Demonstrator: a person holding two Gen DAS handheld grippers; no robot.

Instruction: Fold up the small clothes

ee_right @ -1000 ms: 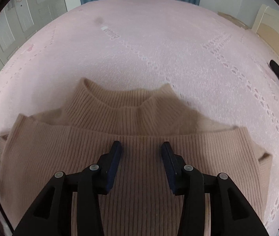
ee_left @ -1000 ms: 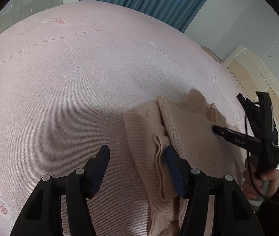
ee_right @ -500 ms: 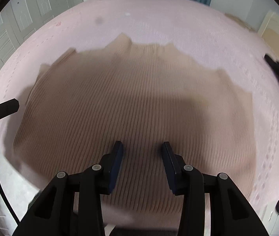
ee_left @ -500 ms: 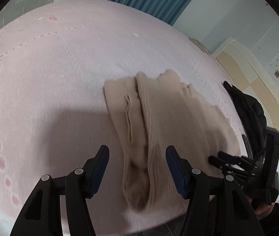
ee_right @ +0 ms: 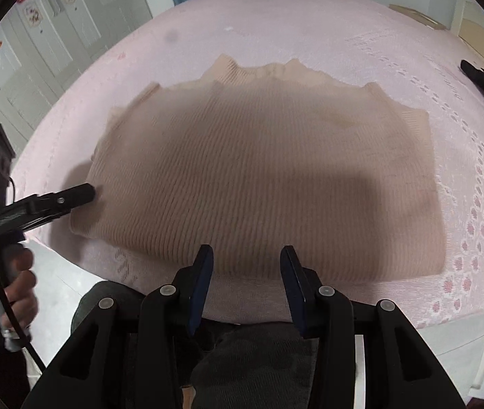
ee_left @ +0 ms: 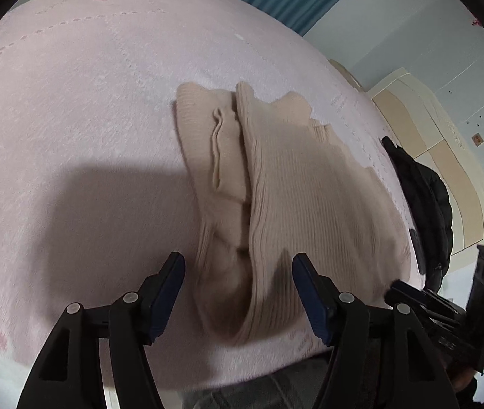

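A beige ribbed sweater [ee_right: 259, 170] lies flat on the pink bedspread [ee_right: 310, 41], collar toward the far side and hem near the bed's front edge. In the left wrist view its left side [ee_left: 296, 184] shows a folded-in sleeve [ee_left: 221, 150]. My left gripper [ee_left: 238, 262] hovers over that side near the hem. Its jaws are opening, the fabric lies below them and the pads do not press on it. It also shows from the side as the left gripper [ee_right: 85, 194]. My right gripper [ee_right: 247, 255] stands open just at the hem, holding nothing.
A black jacket [ee_left: 422, 187] lies on the bed to the right of the sweater. The bed's front edge [ee_right: 310, 313] runs just under the right gripper, with grey trousers [ee_right: 248, 358] below it. A hand [ee_right: 17, 283] holds the left tool. A cream headboard [ee_left: 446, 156] stands at the right.
Both grippers have drawn back toward the bed's front edge. The right one went from the sweater's chest to its hem. The left jaws stand a little wider.
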